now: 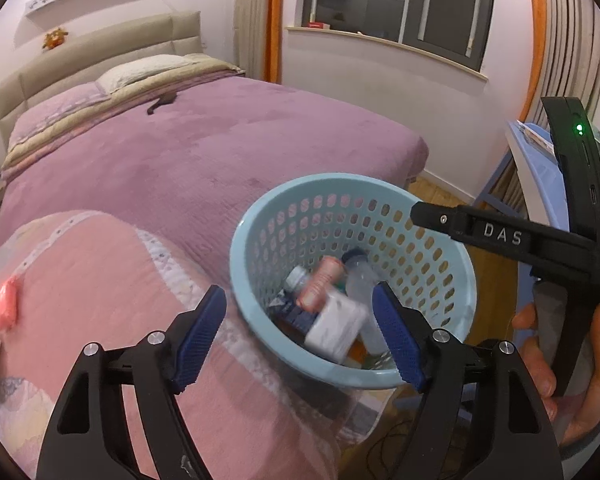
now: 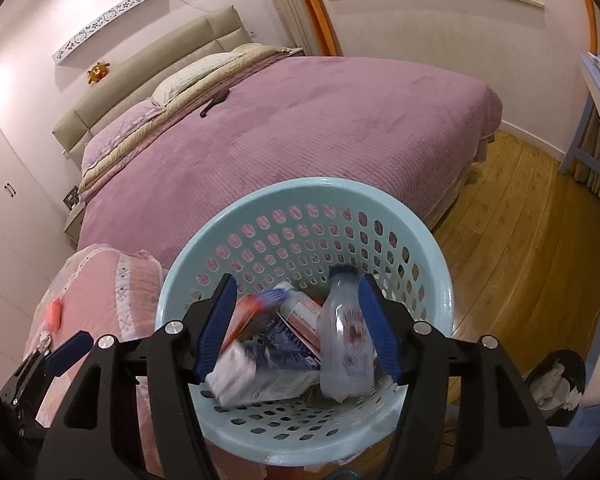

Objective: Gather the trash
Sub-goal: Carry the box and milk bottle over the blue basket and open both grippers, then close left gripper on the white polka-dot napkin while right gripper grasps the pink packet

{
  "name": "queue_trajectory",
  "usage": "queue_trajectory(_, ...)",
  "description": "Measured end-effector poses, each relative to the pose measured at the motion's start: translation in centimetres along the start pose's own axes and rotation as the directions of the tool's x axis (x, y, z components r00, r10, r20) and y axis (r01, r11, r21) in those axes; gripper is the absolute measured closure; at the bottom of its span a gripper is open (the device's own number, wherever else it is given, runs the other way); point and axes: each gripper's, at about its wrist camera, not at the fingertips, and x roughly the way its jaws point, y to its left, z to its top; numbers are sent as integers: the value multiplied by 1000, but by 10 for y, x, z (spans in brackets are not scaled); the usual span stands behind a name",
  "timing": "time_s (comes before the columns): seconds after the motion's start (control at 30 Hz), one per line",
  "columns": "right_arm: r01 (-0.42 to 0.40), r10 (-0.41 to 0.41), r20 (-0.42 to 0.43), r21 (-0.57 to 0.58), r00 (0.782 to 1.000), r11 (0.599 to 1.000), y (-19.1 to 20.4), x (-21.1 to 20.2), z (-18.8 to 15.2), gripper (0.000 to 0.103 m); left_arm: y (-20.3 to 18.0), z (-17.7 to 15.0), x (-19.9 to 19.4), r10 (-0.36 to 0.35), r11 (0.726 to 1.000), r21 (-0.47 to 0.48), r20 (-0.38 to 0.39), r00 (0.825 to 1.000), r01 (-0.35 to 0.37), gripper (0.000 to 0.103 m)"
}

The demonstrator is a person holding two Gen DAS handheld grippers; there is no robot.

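The pale blue perforated basket (image 2: 304, 364) sits at the near edge of the bed (image 2: 300, 128), beside a pink quilt (image 1: 80, 280), and holds the trash: a clear plastic bottle (image 2: 342, 344), cartons and wrappers (image 2: 260, 360), all blurred, likely still settling. Both the left gripper (image 1: 300, 336) and right gripper (image 2: 296, 328) hover over it with jaws spread wide and nothing gripped. The basket may overhang the bed's edge, so a knock from either gripper could tip it to the wooden floor (image 2: 520, 248). Its base is hidden, labels are unreadable, and a small pink object (image 1: 6, 306) on the quilt is unidentifiable.
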Motion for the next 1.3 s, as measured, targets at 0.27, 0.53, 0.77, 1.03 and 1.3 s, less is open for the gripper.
queue_trajectory(0.27,-49,52,32,-109,998,993,45,-22,-7,43,27,-13,-43,24,996,-87,70,997,-18,29)
queue_trajectory(0.53,-110,122,35,-246,992,963,114,-36,-21,43,93,-41,-102,137,970,-221,136,981,-105,31)
queue_trajectory(0.77,-165,180,7,-365,984,916,175,-36,-42,43,161,-73,-135,210,922,-356,123,970,-154,31)
queue_trajectory(1.03,-219,223,-51,-479,974,850,253,-23,-71,43,212,-103,-140,273,887,-402,59,960,-227,34)
queue_trajectory(1.3,-318,328,-81,-538,941,781,309,-13,-84,44,252,-99,-104,336,866,-380,-41,941,-326,49)
